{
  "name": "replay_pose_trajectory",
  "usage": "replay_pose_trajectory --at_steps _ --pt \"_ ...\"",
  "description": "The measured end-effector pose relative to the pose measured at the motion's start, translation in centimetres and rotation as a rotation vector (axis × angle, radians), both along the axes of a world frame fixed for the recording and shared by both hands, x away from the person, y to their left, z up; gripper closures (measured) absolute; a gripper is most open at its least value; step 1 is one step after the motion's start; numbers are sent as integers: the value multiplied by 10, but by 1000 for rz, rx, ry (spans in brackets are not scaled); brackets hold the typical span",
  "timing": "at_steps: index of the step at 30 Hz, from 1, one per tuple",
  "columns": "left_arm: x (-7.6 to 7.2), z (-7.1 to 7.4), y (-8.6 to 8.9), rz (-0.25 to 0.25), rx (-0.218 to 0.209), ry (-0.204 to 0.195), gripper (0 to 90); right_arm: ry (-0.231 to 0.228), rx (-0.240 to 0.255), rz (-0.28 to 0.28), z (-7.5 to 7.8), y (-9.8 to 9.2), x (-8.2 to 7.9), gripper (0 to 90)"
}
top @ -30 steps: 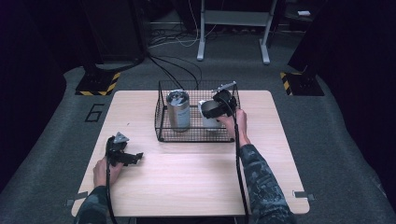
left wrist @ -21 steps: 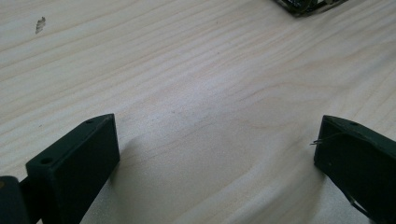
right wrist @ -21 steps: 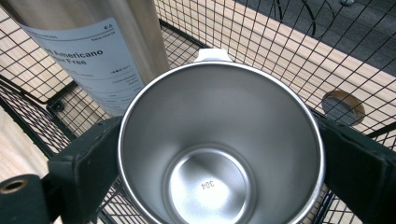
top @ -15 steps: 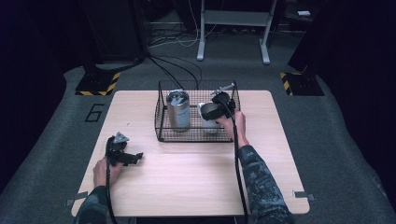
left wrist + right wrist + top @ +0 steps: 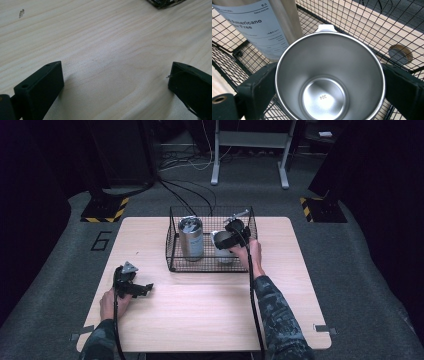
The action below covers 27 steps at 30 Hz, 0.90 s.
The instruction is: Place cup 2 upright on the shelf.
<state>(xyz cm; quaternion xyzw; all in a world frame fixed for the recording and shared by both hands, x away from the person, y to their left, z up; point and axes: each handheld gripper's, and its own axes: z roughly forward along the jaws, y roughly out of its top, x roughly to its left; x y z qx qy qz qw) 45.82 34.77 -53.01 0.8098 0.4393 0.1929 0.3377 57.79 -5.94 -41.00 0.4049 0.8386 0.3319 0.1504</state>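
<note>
The cup [image 5: 329, 75] runs off the bottom edge of the right gripper view — its outer wall and base are hidden. The can [image 5: 262, 27] is cut off at the top, its label partly lost. In the left gripper view the basket [image 5: 165, 3] shows as a cropped corner only.

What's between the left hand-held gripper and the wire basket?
Bare wooden table, seen in the high view; nothing lies between the left hand-held gripper and the wire basket.
</note>
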Motion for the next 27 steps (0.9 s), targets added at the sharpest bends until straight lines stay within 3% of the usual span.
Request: replay_pose_trajectory --at_steps 14,22,27 --pt "0 0 0 -2 0 0 0 30 -11 -19 -10 0 6 57" --pt "0 0 0 -1 0 0 0 47 -29 -24 -12 -5 0 53" --pt "0 0 0 -1 0 1 0 33 -34 -20 -13 -5 -5 50"
